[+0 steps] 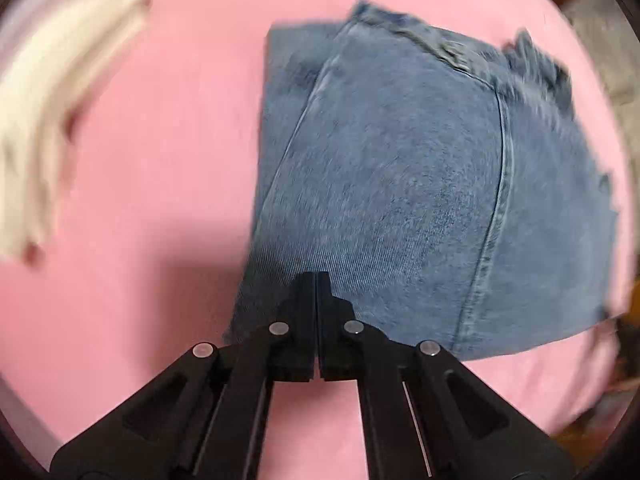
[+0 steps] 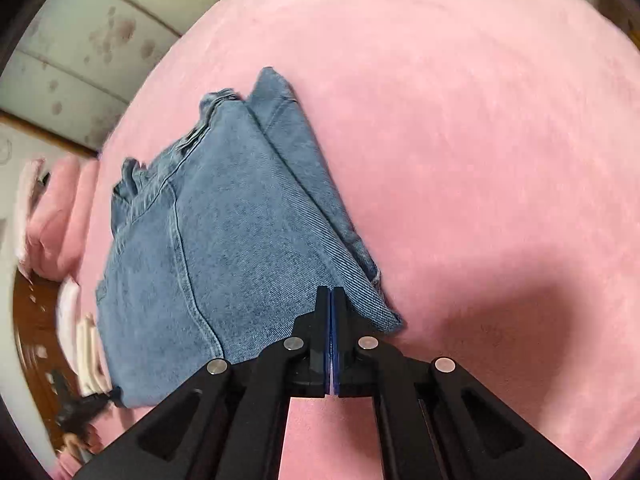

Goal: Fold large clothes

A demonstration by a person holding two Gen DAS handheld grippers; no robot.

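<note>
A pair of blue jeans [image 1: 420,184] lies folded into a compact stack on a pink bed cover [image 1: 160,160]. My left gripper [image 1: 317,280] is shut, its tips over the near left corner of the folded jeans, with nothing visibly between the jaws. In the right wrist view the same jeans [image 2: 224,232] lie to the left and ahead. My right gripper [image 2: 330,294] is shut, its tips over the near right corner of the stack. Whether either gripper touches the denim cannot be told.
A white cloth [image 1: 48,92] lies blurred at the left on the pink cover. In the right wrist view the pink cover [image 2: 480,140] stretches to the right; a pink pillow [image 2: 56,216], pale wallpaper [image 2: 100,32] and wooden furniture [image 2: 36,340] are at the left.
</note>
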